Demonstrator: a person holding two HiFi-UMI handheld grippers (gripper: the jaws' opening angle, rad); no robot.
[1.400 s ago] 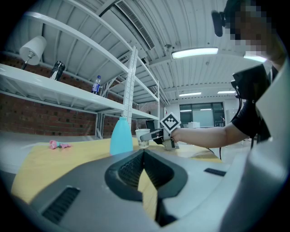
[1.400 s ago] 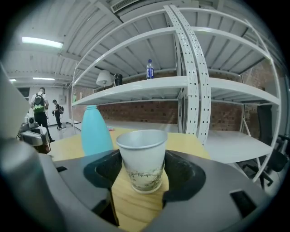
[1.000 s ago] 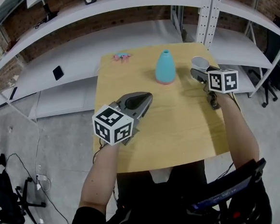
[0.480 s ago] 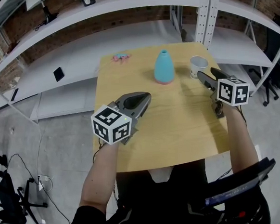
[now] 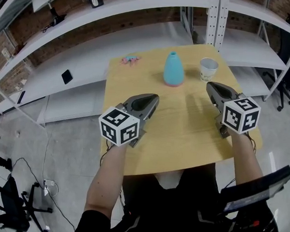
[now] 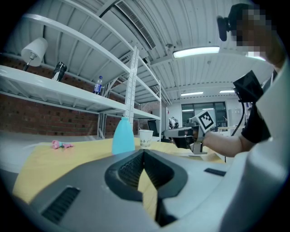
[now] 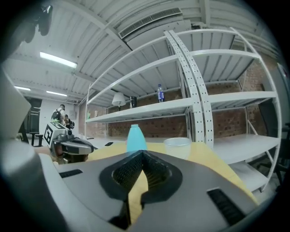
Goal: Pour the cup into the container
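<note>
The cup (image 5: 208, 69) stands upright on the worktop (image 5: 184, 131), near and just ahead of our right hand-held gripper (image 5: 211, 85), a little right of the line it points along. The blue container (image 5: 173, 69) lies ahead and to its left. That gripper's jaws have just been closing and meet on nothing, so we judge they must open before taking the cup. Our left hand-held gripper (image 5: 154, 97), likewise closed and empty, is farther from the cup, with the container roughly ahead of it.
</note>
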